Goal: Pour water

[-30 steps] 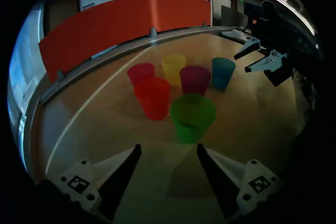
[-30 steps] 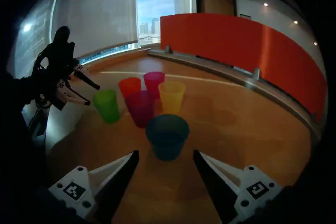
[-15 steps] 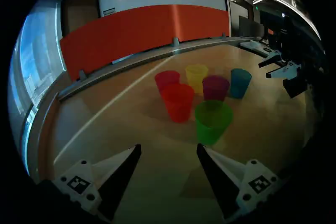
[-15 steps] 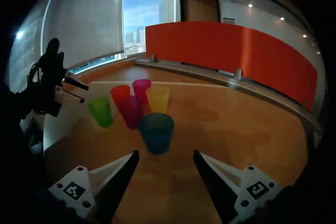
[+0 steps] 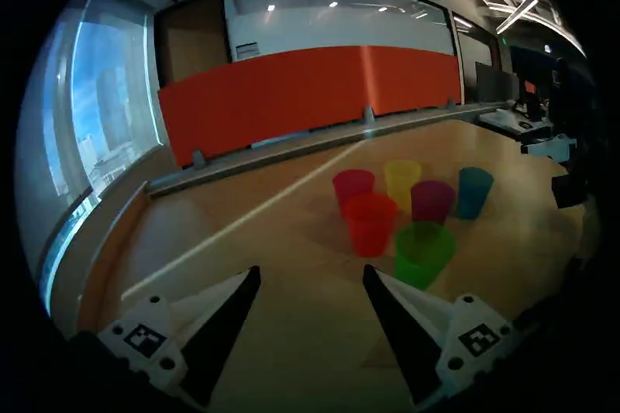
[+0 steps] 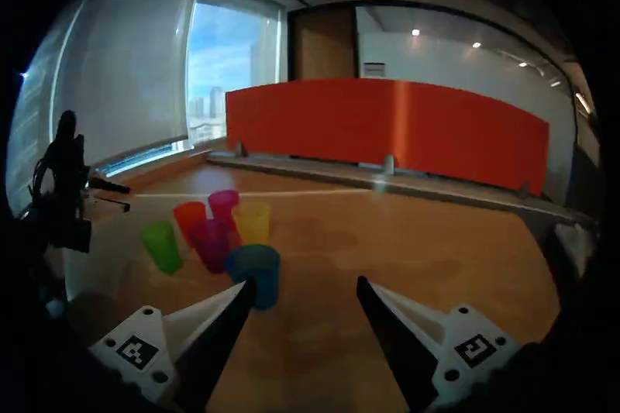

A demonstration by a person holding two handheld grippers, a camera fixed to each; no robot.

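Two white two-finger tools hang above a pale wooden tabletop (image 5: 232,219), each with its tongs spread wide and holding nothing: the left gripper (image 5: 310,270) and the right gripper (image 6: 304,281). Ahead and to the right of the left gripper, six translucent plastic cups stand in a tight cluster, all upright with mouths up and long axes vertical. Nearest in the left gripper view is the green cup (image 5: 422,254), then the orange-red cup (image 5: 370,223) and the magenta cup (image 5: 432,200). Behind them come the teal cup (image 5: 473,191), the yellow cup (image 5: 402,180) and the crimson cup (image 5: 353,184). In the right gripper view the teal cup stands just beyond the left fingertip. Whether any cup holds water cannot be told. A long orange partition panel (image 6: 387,130) closes the table's far edge, beside a bright window (image 6: 213,95).
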